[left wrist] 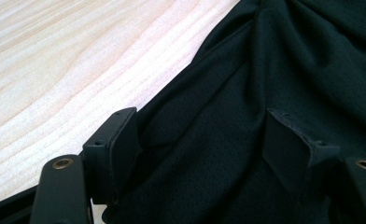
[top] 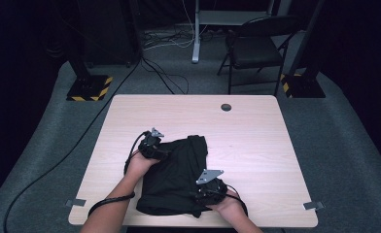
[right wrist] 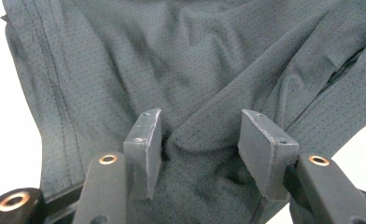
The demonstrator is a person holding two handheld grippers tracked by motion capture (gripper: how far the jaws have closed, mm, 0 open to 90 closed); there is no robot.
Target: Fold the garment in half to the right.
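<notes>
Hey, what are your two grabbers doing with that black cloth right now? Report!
Left gripper open, right gripper open, both over black cloth. Cloth bunched on table. Nothing in the way.

Two bare forearms are seen at the bottom of the high view, no sleeves being worn. The left gripper (top: 152,145) and right gripper (top: 209,187) are black, each topped by a grey three-cornered plate and trailed by a black cable. Brass-ringed screw holes are seen on the jaw arms, small screws on the flat pads (right wrist: 146,140).
</notes>
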